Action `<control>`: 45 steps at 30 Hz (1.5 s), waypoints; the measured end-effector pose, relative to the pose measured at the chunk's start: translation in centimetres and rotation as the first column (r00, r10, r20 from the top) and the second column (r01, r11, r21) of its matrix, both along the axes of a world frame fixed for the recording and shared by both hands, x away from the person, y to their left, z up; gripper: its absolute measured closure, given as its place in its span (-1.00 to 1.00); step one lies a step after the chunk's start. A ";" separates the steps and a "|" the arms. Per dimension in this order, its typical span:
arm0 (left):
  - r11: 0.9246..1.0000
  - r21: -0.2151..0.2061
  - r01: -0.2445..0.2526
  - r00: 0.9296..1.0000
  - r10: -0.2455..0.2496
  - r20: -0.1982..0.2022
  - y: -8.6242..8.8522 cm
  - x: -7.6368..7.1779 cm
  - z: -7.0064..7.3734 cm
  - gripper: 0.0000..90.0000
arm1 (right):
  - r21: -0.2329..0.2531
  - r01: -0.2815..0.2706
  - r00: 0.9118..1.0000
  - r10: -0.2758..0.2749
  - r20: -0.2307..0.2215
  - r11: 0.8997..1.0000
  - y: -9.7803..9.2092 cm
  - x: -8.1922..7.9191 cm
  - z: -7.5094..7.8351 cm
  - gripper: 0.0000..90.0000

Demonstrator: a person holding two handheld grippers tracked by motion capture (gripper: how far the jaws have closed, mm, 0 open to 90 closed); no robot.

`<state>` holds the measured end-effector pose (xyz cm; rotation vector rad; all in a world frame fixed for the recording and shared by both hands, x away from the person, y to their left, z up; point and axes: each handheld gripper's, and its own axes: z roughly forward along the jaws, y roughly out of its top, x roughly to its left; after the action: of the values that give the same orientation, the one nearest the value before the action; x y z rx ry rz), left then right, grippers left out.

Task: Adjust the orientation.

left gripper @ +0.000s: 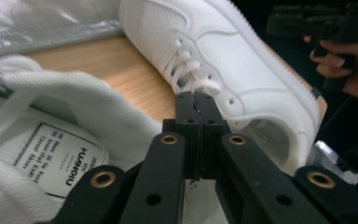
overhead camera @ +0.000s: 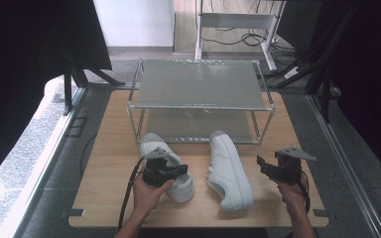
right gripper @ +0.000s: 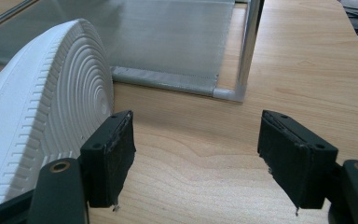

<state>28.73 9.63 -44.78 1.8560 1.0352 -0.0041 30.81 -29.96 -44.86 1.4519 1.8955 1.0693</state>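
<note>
my left hand-held gripper (overhead camera: 171, 171) sits over the nearer white shoe (overhead camera: 171, 166), the one on my left, at its opening, close to the front edge of the desk (overhead camera: 109, 198). in the left gripper view its jaws are pressed flat together with nothing showing between the pads; just below and to the side of them is the shoe's padded collar and the printed tongue label (left gripper: 63, 161), so they are clenched beside the collar rather than on it, as far as i can tell.

my right hand-held gripper (right gripper: 196, 158) is off to the right, low over bare wood, its jaws spread wide and empty. just beside its left jaw lies the second white shoe (overhead camera: 229, 171), tipped onto its side so the ridged sole (right gripper: 42, 126) faces me in the right gripper view. in the high view this shoe lies between my two hands, its toe pointing away toward the rack.

between the two shoes is a strip of bare desk.

farther off stands the metal-framed shoe rack (overhead camera: 201, 101) with two mesh shelves. the toes of both shoes come near its lower shelf, and one of its front legs (right gripper: 249, 46) stands ahead of my right jaws.

beyond the desk there are cables (overhead camera: 243, 38) on the floor and a white frame (overhead camera: 238, 22).
</note>
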 end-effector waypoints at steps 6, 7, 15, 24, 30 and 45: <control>0.999 0.035 -0.004 1.000 0.005 -0.028 -0.2 -0.1 -1.0 1.00 | -0.002 0.004 1.000 -0.004 -0.005 1.000 0.0 0.1 -0.2 -0.38; 0.999 0.047 -0.009 0.999 0.011 -0.040 -0.1 -0.4 -1.5 1.00 | -0.002 0.002 1.000 -0.002 -0.006 1.000 0.0 0.1 -0.3 -0.38; 0.996 0.085 -0.007 0.996 0.014 -0.084 0.6 -0.6 -2.6 1.00 | -0.008 -0.008 1.000 0.008 -0.016 1.000 0.2 0.1 -0.4 -0.38; 0.996 0.082 -0.031 0.995 0.038 -0.089 1.5 -1.2 -2.5 1.00 | -0.002 -0.019 0.999 0.019 -0.034 1.000 0.3 0.1 -0.6 -0.38; 0.998 0.067 -0.016 0.993 0.024 -0.114 2.1 -1.1 -2.5 1.00 | 0.000 -0.022 0.999 0.022 -0.037 1.000 0.2 0.1 -0.7 -0.38; 0.996 0.083 -0.042 0.989 0.053 -0.141 4.5 -2.1 -2.2 1.00 | 0.021 0.028 1.000 -0.029 0.012 0.999 -0.4 -0.1 -0.3 -0.34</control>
<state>26.64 14.11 -47.02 1.9247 1.1937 -0.0697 30.71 -30.36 -45.14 1.4759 1.8551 1.0850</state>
